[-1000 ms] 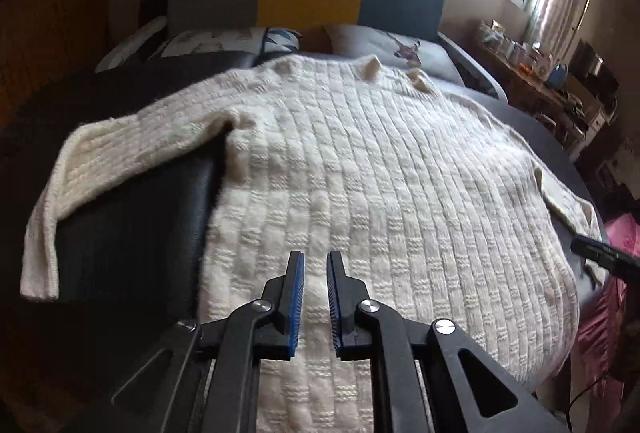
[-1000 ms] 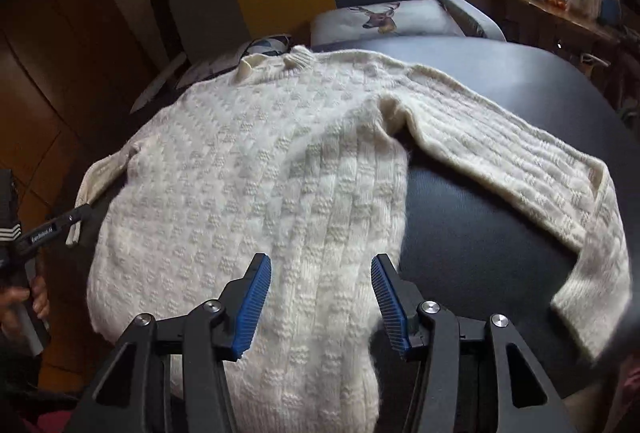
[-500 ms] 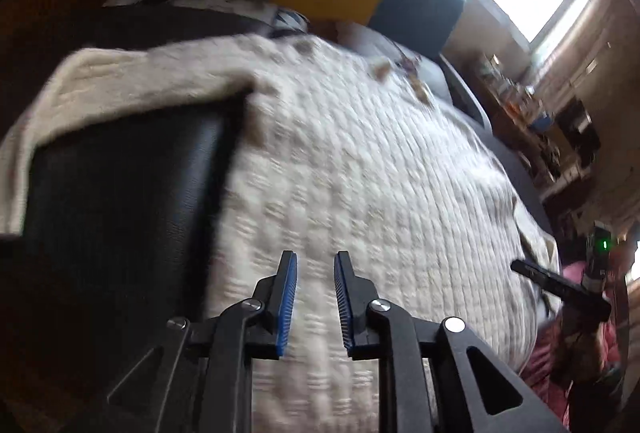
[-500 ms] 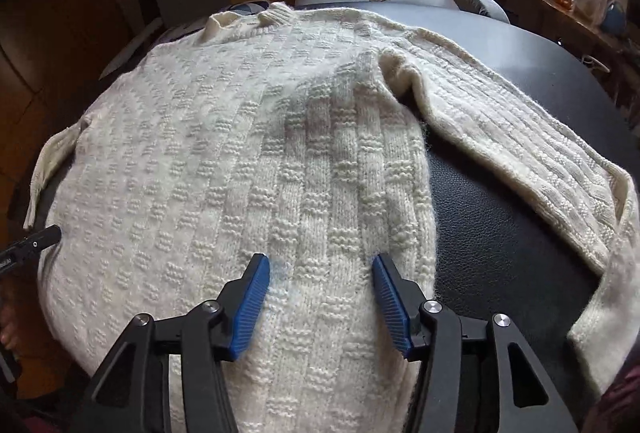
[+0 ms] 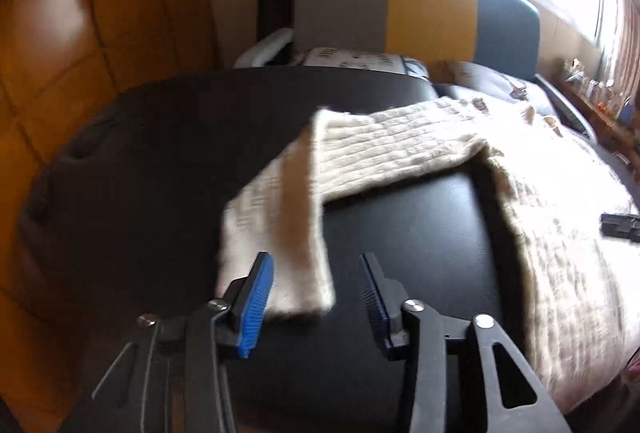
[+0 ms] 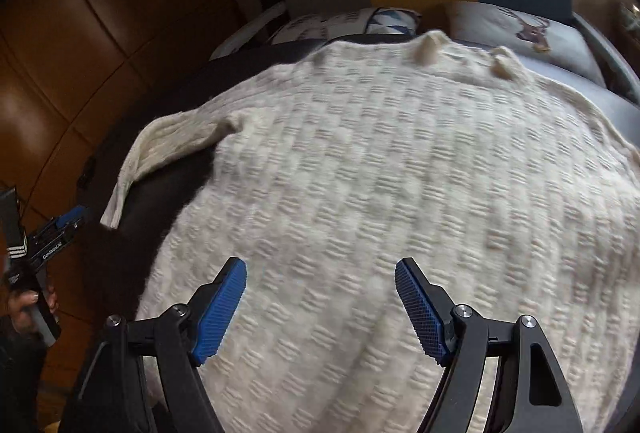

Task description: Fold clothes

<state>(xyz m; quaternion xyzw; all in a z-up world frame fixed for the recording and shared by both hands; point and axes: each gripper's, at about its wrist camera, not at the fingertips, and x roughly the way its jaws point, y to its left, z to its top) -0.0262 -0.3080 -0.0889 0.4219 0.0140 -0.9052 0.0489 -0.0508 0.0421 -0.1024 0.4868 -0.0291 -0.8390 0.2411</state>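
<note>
Cream sweater [image 6: 400,173] on black padded surface [image 5: 180,153]

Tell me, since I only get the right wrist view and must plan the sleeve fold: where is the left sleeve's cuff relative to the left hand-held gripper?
Observer: The cuff lies between the fingers of the left hand-held gripper. Its jaws have just been opening, and the pads are not pressing on it.
Operator: Is that sleeve lying smooth?
Observer: Not clearly. The lower stretch of the sleeve shows a darker lengthwise band, perhaps a crease, but it is too blurred to be sure.
</note>
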